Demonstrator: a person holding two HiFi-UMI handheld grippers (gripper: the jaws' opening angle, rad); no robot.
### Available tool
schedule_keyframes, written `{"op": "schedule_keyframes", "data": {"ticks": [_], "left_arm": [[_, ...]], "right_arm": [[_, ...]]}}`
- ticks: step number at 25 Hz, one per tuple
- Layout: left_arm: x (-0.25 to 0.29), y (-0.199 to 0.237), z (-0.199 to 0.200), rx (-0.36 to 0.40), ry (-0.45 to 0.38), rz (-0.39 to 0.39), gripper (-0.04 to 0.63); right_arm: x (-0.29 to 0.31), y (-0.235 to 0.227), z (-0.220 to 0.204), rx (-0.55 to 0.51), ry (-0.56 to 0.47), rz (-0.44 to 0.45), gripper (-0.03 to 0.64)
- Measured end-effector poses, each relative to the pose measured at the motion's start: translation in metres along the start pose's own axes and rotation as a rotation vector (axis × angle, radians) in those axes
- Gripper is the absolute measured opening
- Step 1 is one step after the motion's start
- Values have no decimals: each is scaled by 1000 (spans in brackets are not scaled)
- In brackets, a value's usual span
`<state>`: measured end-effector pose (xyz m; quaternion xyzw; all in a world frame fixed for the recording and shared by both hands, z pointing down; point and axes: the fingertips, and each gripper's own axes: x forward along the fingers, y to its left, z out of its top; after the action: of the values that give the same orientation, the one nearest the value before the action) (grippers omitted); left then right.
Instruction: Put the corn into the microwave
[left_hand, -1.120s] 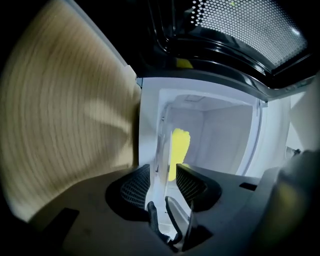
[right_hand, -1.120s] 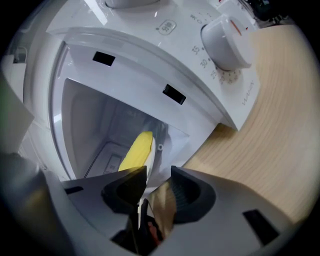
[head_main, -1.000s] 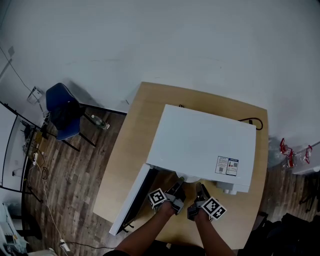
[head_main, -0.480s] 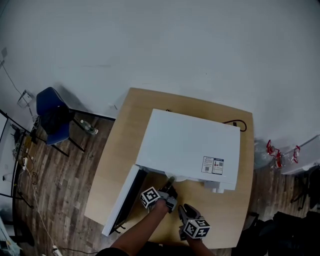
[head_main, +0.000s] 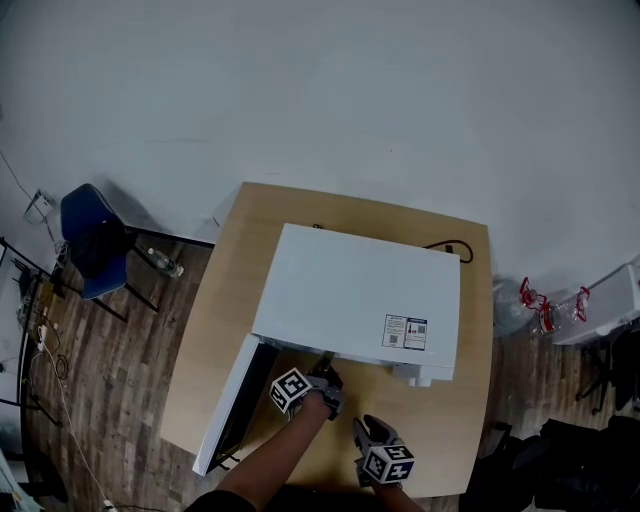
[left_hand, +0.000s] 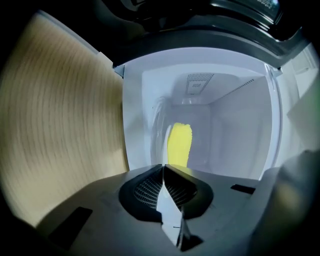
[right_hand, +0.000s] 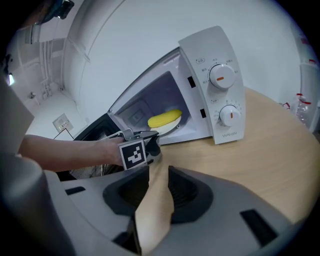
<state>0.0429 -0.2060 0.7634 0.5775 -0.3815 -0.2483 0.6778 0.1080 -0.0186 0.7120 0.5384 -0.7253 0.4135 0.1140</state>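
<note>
The yellow corn (left_hand: 179, 145) lies inside the white microwave (head_main: 355, 295) on its glass plate (left_hand: 159, 125). It also shows through the open front in the right gripper view as the corn (right_hand: 164, 119). The microwave door (head_main: 228, 405) hangs open to the left. My left gripper (left_hand: 163, 167) is shut with nothing in it, just outside the opening and pointing at the corn; from above it is the left gripper (head_main: 325, 372). My right gripper (head_main: 370, 425) hovers over the table near its front edge, its jaws open (right_hand: 159, 172) with only bare wood between them.
The microwave stands on a wooden table (head_main: 470, 390), with its control knobs (right_hand: 221, 76) to the right of the opening. A black cable (head_main: 447, 246) lies behind it. On the floor are a blue chair (head_main: 90, 235) at left and a bottle (head_main: 160, 262).
My right gripper has drawn back from the microwave's opening toward the table's near edge and rolled. The left gripper has stayed at the opening.
</note>
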Motion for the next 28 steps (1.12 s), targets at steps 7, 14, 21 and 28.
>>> {"op": "schedule_keyframes", "data": {"ticks": [7,14,21,28], "left_arm": [[-7,-5,-5,62,5,62,23],[-17,0,-29,99,110,103,22],[-4,-2,-28,47,100,88,18],[4,-5,-13,8,55,83,17]], "right_arm": [[1,-4,18,-20,-19,20,176],[1,5,10,-3,-11,36,175],[-6,6,0,28,-12,25,173],[-12,-6,-5,42,-9,0,170]]}}
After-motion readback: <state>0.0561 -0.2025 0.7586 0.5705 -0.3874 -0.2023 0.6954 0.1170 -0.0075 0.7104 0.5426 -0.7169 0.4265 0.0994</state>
